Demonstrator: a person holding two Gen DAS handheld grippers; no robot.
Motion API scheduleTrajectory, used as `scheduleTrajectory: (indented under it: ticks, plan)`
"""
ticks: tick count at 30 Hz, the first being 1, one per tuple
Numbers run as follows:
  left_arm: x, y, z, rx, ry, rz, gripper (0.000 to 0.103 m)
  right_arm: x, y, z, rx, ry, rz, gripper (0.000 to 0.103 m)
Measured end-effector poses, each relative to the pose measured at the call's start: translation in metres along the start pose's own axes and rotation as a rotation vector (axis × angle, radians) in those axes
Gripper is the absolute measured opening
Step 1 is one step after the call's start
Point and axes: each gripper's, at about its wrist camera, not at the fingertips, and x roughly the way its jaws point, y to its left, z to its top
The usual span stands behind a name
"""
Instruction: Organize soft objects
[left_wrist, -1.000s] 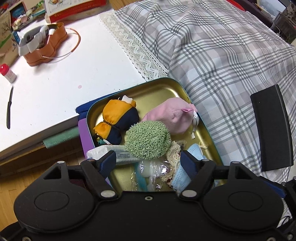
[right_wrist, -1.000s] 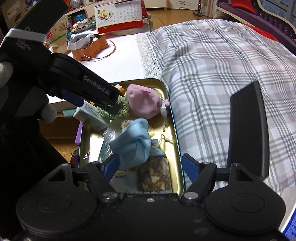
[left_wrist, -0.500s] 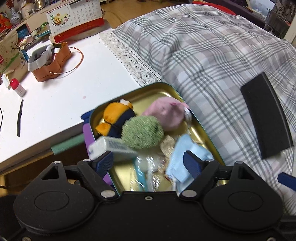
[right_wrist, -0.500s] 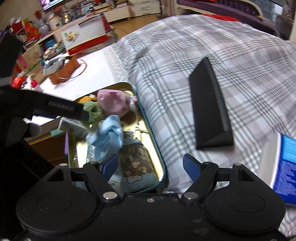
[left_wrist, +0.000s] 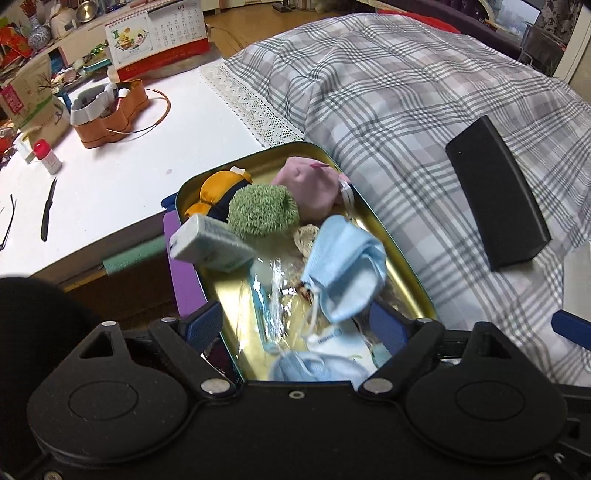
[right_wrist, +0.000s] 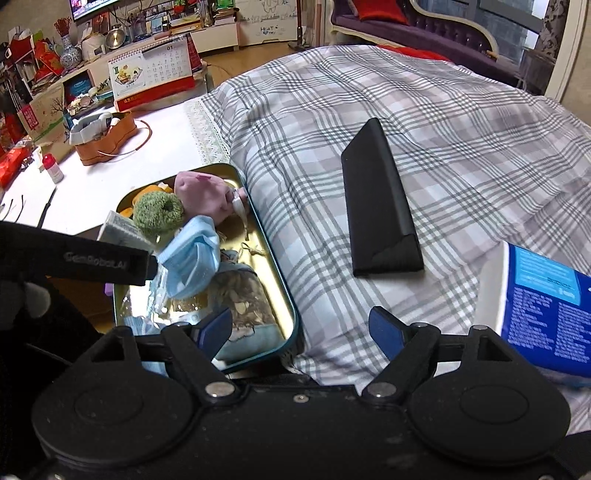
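Both jaws are opening with nothing pinched: left gripper over the tin, right gripper at its edge. The blue mask lies draped inside; next, a loose fold is best taken squarely.

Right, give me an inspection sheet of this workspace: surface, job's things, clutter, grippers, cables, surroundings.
Surface: white table with a lace-edged plaid cloth over the right part.
Job's things: gold tin holding a pink pouch, green knitted ring, orange and navy pouch, blue face mask, tissue pack and crinkly packets.
Clutter: black case on the cloth; orange organiser, small red-capped bottle, black knife.
Grippers: left gripper and right gripper both with jaws opening, nothing gripped.
Cables: nothing seen.
Surroundings: desk calendar, crowded shelves, purple sofa behind.
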Motion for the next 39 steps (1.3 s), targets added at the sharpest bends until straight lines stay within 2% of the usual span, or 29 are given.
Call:
scheduleTrajectory:
  ticks: [3,9,20,39]
  plan:
    - [-0.009,-0.003,-0.009,-0.007,-0.012,-0.016,0.088,-0.002,-0.002,-0.005,0.002,0.003,-0.010,0.081]
    - [-0.018,-0.009,-0.023,-0.019,-0.025,0.005,0.094,-0.005,-0.010,-0.014,0.020,-0.005,-0.045,0.082]
    - [-0.024,-0.014,-0.038,-0.022,-0.017,0.008,0.095,-0.010,-0.014,-0.018,0.023,-0.034,-0.062,0.082]
    - [-0.021,-0.014,-0.041,-0.031,0.003,0.006,0.095,-0.007,-0.015,-0.020,0.032,-0.028,-0.052,0.083]
